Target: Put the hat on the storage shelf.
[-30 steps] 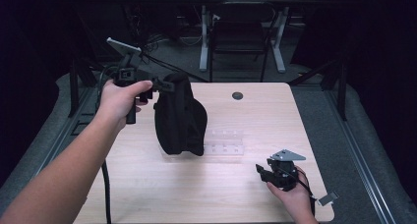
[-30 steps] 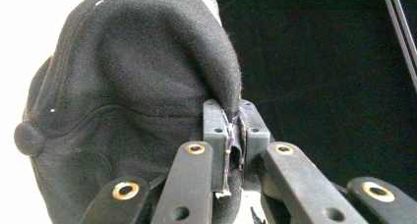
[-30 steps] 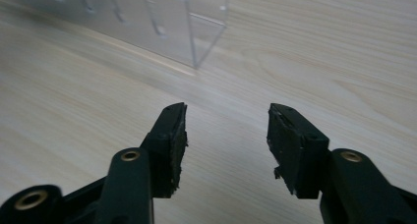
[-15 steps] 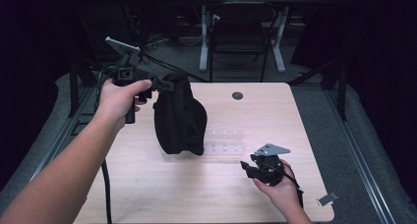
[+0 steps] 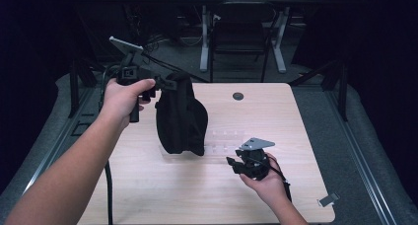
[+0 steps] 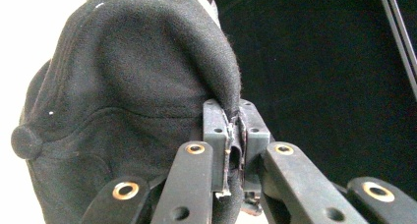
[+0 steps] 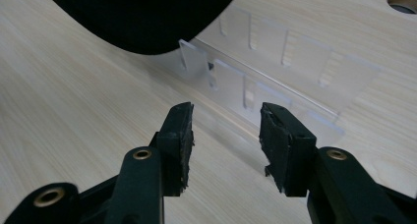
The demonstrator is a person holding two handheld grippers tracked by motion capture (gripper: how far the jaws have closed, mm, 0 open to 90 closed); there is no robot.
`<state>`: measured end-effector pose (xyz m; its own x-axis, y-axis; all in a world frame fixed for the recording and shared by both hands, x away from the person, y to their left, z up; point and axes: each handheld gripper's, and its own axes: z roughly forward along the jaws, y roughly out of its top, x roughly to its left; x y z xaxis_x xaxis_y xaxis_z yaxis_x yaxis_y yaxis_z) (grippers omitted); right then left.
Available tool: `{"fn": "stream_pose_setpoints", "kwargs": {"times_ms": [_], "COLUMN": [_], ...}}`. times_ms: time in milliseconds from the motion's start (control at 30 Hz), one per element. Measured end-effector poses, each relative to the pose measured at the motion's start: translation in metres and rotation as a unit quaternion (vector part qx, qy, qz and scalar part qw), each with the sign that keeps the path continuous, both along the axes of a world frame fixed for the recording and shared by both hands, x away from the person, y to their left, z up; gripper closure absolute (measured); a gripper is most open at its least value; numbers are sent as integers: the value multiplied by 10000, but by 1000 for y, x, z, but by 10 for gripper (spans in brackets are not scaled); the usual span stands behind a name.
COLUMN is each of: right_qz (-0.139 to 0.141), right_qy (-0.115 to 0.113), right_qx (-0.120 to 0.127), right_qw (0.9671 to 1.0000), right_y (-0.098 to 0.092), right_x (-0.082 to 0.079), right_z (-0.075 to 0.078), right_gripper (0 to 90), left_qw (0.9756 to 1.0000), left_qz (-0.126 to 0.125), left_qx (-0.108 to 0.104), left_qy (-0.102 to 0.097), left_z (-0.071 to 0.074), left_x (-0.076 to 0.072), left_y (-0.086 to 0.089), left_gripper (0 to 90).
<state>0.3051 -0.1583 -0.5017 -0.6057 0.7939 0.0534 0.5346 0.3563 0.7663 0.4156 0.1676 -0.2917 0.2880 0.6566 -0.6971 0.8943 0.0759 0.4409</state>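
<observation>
No writing or brand mark can be read on anything here. The table [image 5: 296, 111], a pale wood-grain slab with rounded corners and a small round dark hole [image 5: 238, 95] near its far edge, takes up the middle of the high view. Hanging at centre-left of that view is a black cap [image 5: 180, 114] of soft, fuzzy, fleece-like cloth, with stitched panel seams and a cloth-covered button on its crown; its lower edge is at the tabletop, though whether it touches is unclear. The left gripper [image 6: 234, 135], at the upper left of the high view, has its jaws pressed together on a fold of the cap's edge. Just right of the cap lies a clear plastic tray [image 7: 275, 71] with thin upright dividers forming small compartments. At lower right, the right gripper [image 7: 225, 135] hovers with jaws spread, pointed at the tray.
</observation>
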Motion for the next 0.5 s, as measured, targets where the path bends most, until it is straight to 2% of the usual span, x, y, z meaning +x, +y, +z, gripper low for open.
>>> {"fn": "stream_pose_setpoints", "kwargs": {"times_ms": [333, 500], "right_qz": [381, 473], "right_qy": [-41, -45], "right_qx": [-96, -62], "right_qw": [9992, 9989], "right_y": [32, 44], "right_x": [5, 6], "right_z": [7, 8], "right_gripper": [581, 585], "left_qw": [10000, 10000], "left_qz": [-9, -32], "left_qx": [-14, -15], "left_qy": [-14, -25], "left_z": [0, 0], "left_x": [1, 2], "left_y": [-3, -4], "left_gripper": [852, 852]}}
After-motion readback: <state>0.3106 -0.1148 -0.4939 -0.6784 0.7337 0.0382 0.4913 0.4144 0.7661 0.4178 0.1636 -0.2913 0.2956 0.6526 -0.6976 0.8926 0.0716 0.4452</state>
